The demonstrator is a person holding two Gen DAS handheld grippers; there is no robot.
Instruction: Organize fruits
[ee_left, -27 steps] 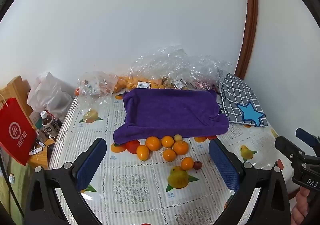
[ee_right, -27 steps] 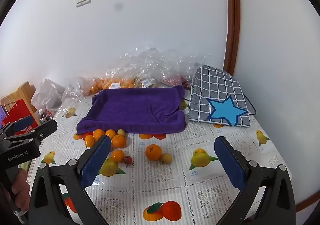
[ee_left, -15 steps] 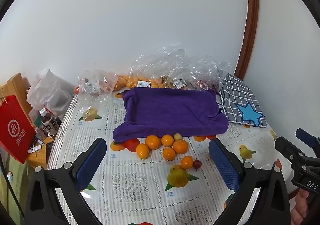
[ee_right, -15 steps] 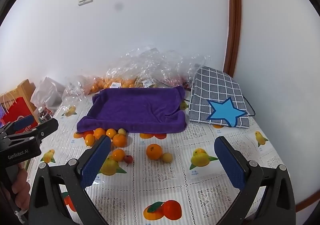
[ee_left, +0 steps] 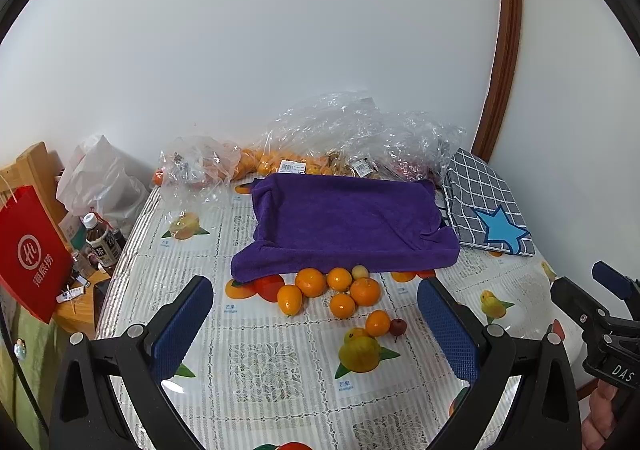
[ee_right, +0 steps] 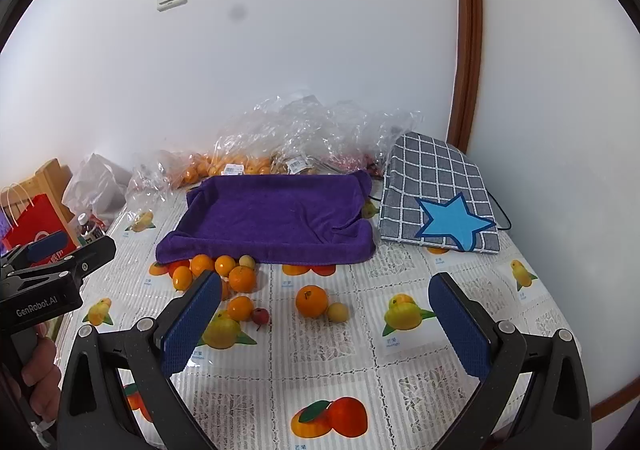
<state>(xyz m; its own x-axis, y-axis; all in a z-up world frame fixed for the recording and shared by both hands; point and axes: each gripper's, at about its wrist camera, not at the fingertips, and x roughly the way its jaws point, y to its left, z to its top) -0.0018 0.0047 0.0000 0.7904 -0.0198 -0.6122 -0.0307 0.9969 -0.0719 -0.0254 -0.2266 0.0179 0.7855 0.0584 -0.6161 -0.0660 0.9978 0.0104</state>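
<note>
White walls, fruit-print tablecloth (ee_right: 400,382). Small oranges (ee_left: 336,292) sit loose by the purple towel-lined tray's (ee_left: 344,222) near edge. Left gripper (ee_left: 316,326) and right gripper (ee_right: 324,326) both gaping, empty. I'd grab outliers first, squeeze gently.

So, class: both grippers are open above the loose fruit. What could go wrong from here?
1. The round orange tangerines sit bunched together; closing on one may nudge its neighbours into rolling.
2. The small red cherry-like fruit touches a tangerine, so it is easily missed or knocked.
3. Printed fruit pictures on the tablecloth could be mistaken for real fruit.
</note>
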